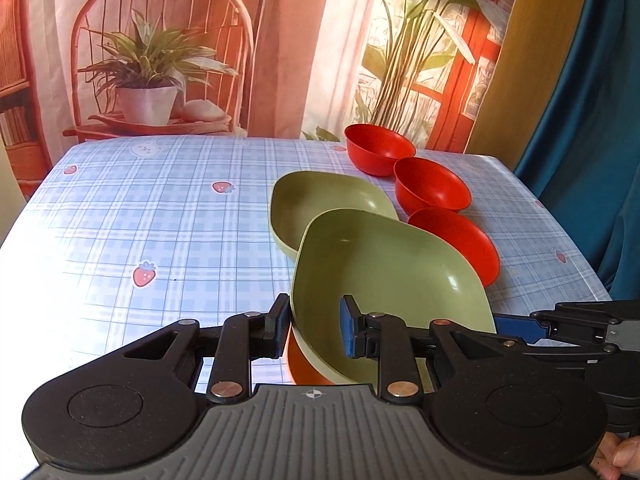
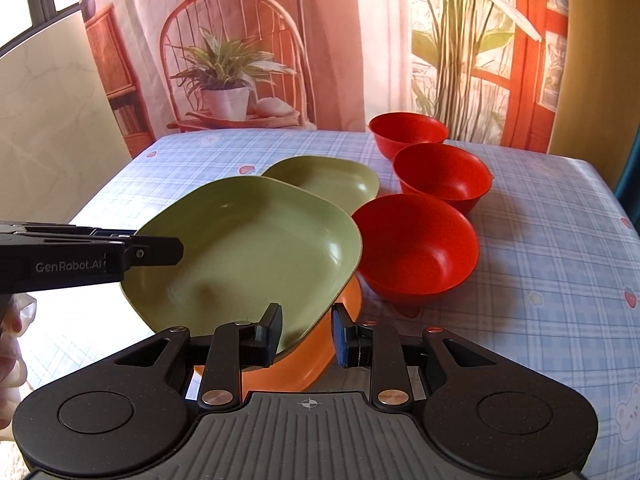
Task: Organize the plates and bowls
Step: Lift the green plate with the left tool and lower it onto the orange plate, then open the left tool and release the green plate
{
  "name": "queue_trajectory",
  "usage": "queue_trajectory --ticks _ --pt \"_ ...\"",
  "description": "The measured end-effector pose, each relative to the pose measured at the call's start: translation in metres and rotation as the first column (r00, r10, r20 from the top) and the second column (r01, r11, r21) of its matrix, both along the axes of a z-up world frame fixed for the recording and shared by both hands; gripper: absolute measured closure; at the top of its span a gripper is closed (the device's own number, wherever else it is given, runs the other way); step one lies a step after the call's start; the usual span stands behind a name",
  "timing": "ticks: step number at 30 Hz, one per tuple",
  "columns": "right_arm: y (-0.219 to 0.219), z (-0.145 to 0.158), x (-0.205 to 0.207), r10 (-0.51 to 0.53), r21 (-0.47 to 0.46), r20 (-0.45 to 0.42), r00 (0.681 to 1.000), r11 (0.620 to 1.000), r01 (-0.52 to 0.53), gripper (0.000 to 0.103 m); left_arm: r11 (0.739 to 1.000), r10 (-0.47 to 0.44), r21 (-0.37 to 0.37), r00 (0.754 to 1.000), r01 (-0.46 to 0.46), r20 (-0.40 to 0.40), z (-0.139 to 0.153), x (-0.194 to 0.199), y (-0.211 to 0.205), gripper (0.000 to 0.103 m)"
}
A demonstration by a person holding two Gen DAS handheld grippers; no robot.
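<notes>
A green square plate (image 1: 384, 272) (image 2: 248, 248) lies tilted on top of an orange plate (image 2: 304, 364) (image 1: 304, 364) at the table's near edge. My left gripper (image 1: 316, 328) is open, its jaws either side of the green plate's near rim. My right gripper (image 2: 306, 332) is open too, its jaws straddling that plate's rim from the other side. A second green plate (image 1: 320, 204) (image 2: 332, 180) lies flat behind. Three red bowls (image 1: 378, 154) (image 1: 430, 188) (image 1: 460, 240) stand in a row to the right, as the right wrist view shows (image 2: 408, 132) (image 2: 442, 178) (image 2: 416, 248).
The table carries a blue checked cloth with strawberries (image 1: 160, 220) (image 2: 560, 240). A printed backdrop of a chair and plants hangs behind it (image 1: 160, 60). A blue curtain (image 1: 592, 160) hangs at the right. The left gripper's side shows in the right wrist view (image 2: 92, 256).
</notes>
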State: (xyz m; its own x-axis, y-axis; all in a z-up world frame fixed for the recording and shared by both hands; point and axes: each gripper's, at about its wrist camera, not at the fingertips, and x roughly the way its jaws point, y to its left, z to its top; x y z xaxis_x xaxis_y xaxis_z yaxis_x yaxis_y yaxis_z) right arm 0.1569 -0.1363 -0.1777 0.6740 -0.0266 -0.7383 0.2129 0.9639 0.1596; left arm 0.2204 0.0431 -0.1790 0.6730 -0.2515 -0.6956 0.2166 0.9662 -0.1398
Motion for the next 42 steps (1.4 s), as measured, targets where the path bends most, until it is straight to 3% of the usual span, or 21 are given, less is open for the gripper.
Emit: queue_trajectory --ticks 11,22,24,28,30,42 --pt "0.008 -0.023 0.002 0.005 0.004 -0.060 0.998 1.000 -0.005 0.079 1.000 -0.021 0.016 0.997 0.022 -0.075 -0.034 0.004 0.002 0.076" --pt "0.005 -0.027 0.008 0.003 -0.039 -0.070 0.998 0.999 -0.006 0.078 0.999 -0.036 0.025 0.996 0.038 -0.086 -0.040 0.013 -0.003 0.076" --pt "0.006 -0.028 0.008 0.003 -0.044 -0.070 0.998 0.999 -0.006 0.078 0.999 -0.034 0.027 0.996 0.036 -0.086 -0.039 0.013 -0.003 0.075" --pt "0.006 -0.027 0.008 -0.004 -0.051 -0.077 0.997 0.999 0.000 0.072 0.999 -0.029 0.026 0.997 0.031 -0.066 -0.033 0.010 -0.002 0.055" --pt "0.004 -0.024 0.007 -0.005 -0.048 -0.067 0.998 0.999 0.002 0.072 0.999 -0.026 0.029 0.998 0.027 -0.049 -0.028 0.009 -0.002 0.051" --pt "-0.010 0.005 0.008 0.001 -0.054 0.010 1.000 0.999 0.000 0.070 1.000 0.011 0.003 1.000 -0.011 0.014 0.004 0.016 0.010 0.051"
